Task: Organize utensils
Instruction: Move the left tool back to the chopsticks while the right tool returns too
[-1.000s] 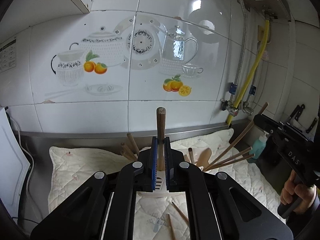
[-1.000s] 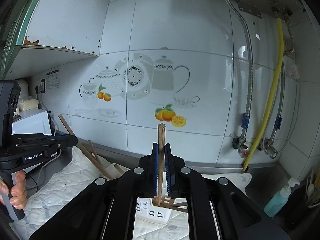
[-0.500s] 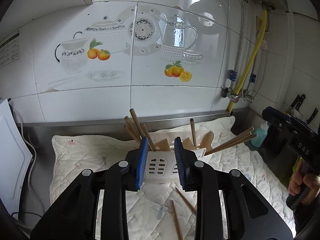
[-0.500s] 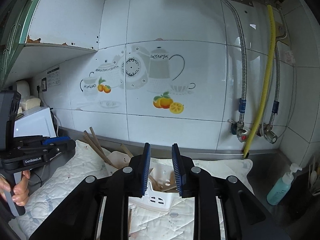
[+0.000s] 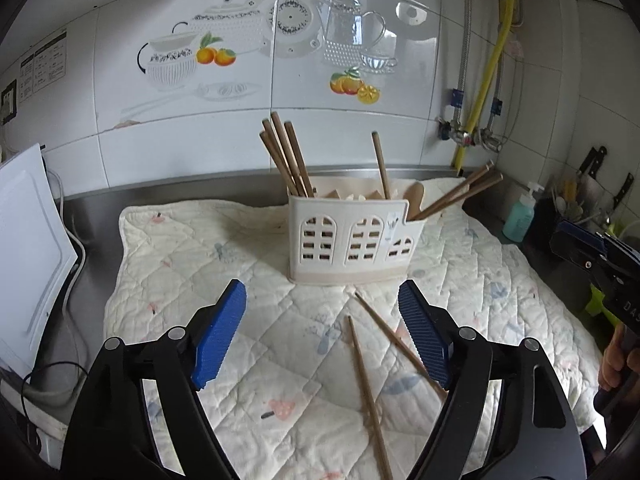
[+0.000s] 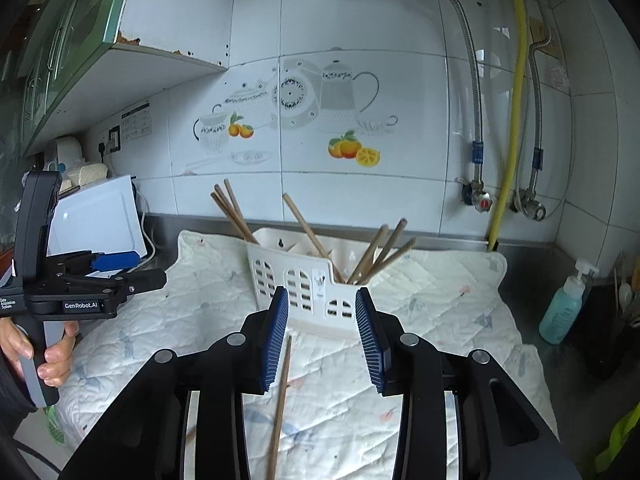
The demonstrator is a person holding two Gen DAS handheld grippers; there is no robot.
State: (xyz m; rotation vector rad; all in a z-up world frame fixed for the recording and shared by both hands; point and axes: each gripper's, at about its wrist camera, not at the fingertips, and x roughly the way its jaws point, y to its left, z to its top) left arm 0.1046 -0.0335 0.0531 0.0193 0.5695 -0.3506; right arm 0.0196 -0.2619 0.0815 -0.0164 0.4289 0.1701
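Note:
A white plastic utensil holder stands on a quilted cloth and holds several wooden chopsticks and a wooden spoon. Two loose chopsticks lie on the cloth in front of it. My left gripper is open and empty, held above these loose chopsticks. My right gripper is open and empty, in front of the holder, with one loose chopstick below it. The left gripper also shows in the right wrist view, at the left.
A white appliance with a cable stands at the left of the steel counter. A soap bottle and knives are at the right. Gas and water pipes run down the tiled wall. A cupboard hangs at upper left.
Both grippers were shut on upright wooden utensils. They let them go into the holder, opened wide and drew back and up from it.

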